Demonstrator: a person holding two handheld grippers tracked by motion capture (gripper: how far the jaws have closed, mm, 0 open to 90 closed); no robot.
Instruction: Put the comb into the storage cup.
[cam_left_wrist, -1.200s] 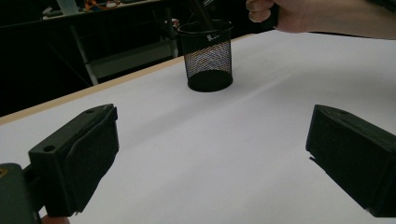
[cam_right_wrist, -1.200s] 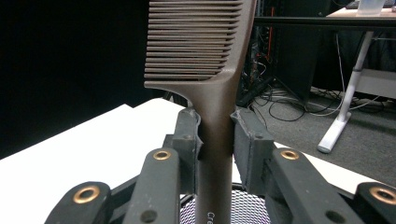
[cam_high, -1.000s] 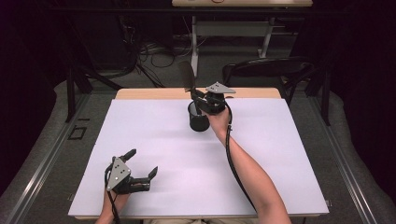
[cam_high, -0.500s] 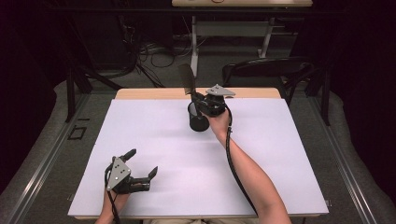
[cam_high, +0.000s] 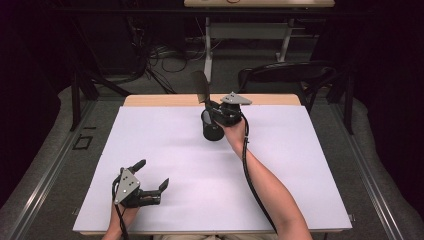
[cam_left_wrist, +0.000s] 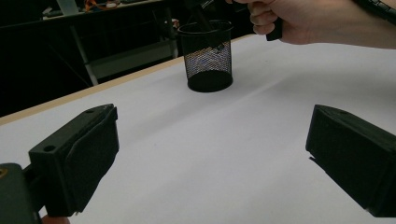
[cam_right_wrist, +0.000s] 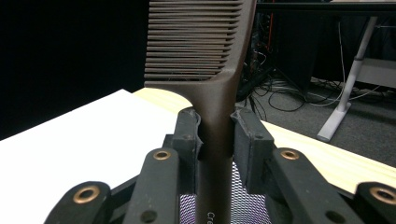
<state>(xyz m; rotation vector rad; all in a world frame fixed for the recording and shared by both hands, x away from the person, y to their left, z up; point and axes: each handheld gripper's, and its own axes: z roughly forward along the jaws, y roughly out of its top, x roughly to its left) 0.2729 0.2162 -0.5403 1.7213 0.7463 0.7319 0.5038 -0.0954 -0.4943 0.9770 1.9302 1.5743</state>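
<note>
Comb (cam_right_wrist: 212, 70), dark brown, wide-toothed, stands upright with its handle clamped between the pads of the right gripper (cam_right_wrist: 215, 135). Teeth end is up and the handle end points down, directly over the black mesh cup (cam_high: 212, 125). Long axis is close to vertical, tilted slightly in the high view, where the comb (cam_high: 201, 86) rises above the cup's rim at the far middle of the white table (cam_high: 165, 150). The mesh shows right beneath the jaws in the right gripper view, so the handle tip looks to be inside or just at the cup's mouth; how deep it sits cannot be told, since jaws and handle hide the cup's inside.

Key relation: the cup is straight below the gripped comb, so the likely next move is a short lowering and release, or a straight lift out. Which of the two cannot be told.

Left gripper (cam_high: 150, 187) rests near the front left of the table, jaws wide apart and holding nothing, well apart from the cup. Right hand (cam_left_wrist: 303, 23) is by far the nearer one. From the left gripper view the cup (cam_left_wrist: 206, 58) stands upright; the comb's top is cut off by the frame edge.
</note>
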